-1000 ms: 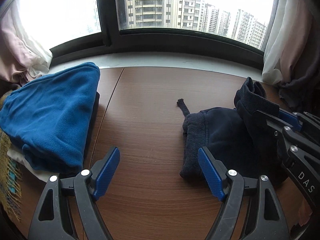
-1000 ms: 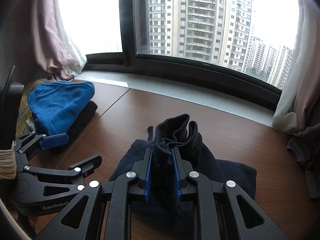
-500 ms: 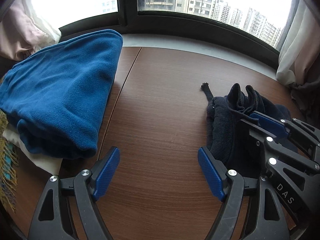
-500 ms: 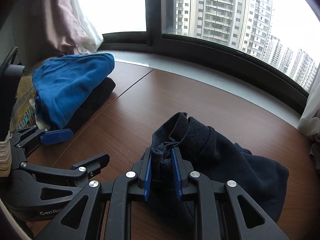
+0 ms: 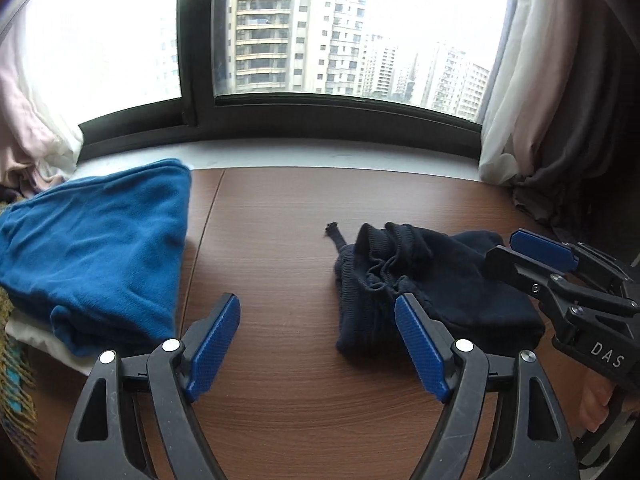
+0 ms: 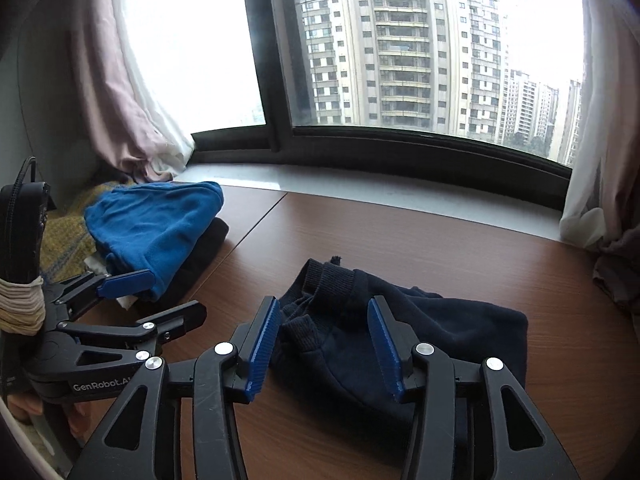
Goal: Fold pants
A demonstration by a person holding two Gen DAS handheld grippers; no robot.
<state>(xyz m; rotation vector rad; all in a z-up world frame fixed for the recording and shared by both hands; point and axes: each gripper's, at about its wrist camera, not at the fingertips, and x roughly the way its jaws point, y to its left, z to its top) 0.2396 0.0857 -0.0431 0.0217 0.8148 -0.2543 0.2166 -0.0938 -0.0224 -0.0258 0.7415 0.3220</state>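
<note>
Right wrist view shows my right claw [image 6: 324, 340] just opened off the navy pants [image 6: 420, 320], left claw [image 5: 316, 344] open and empty, so I'd lift clear without snagging the waistband.

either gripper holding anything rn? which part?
Nothing held. The right gripper has just been opening; its pads stand clear of the navy pants lying on the table. The left gripper is open over bare wood.

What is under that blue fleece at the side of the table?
Under the blue fleece lie a black garment and something white; the rest is hidden.
</note>
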